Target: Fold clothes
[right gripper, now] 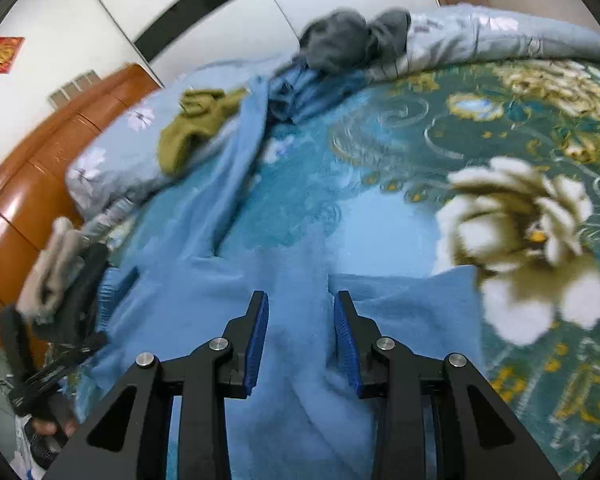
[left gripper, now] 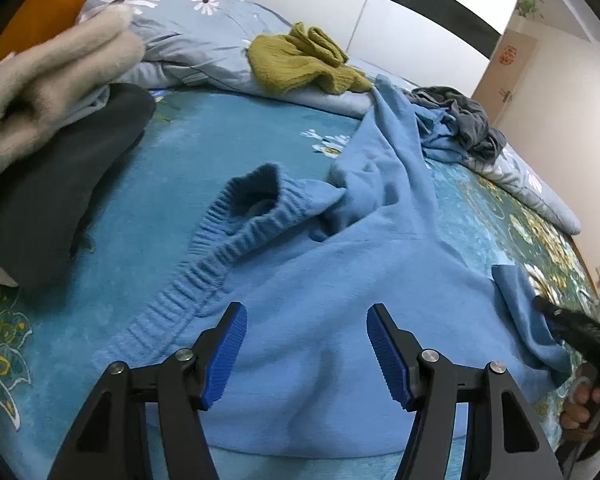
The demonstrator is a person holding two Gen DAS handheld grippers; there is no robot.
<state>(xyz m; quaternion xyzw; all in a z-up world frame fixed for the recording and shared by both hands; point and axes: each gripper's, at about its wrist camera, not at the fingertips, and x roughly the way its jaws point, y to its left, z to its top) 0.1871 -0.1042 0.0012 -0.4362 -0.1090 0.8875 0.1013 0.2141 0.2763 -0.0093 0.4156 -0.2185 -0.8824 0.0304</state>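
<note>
Jaws of the left gripper point(left gripper: 306, 350) stand wide apart above the light blue sweater point(left gripper: 340, 280), gripping nothing; the right gripper point(right gripper: 300, 336) has its jaws parted more narrowly, with the sweater's fabric lying under and between the blue pads, which do not visibly press on it. No writing can be read; a red square decoration point(right gripper: 2, 54) on the white wall is too blurred to make out. That sweater lies spread on the bed point(right gripper: 440, 128), over a teal blanket printed with large white and gold flowers, its ribbed collar point(left gripper: 236, 216) at the left and one sleeve running far toward a grey-blue floral quilt point(left gripper: 204, 40). On the quilt rest an olive knit garment point(left gripper: 300, 60) and a dark grey garment point(left gripper: 464, 116). Folded cream and black clothes point(left gripper: 60, 120) sit at far left beside an orange wooden headboard point(right gripper: 28, 184).
</note>
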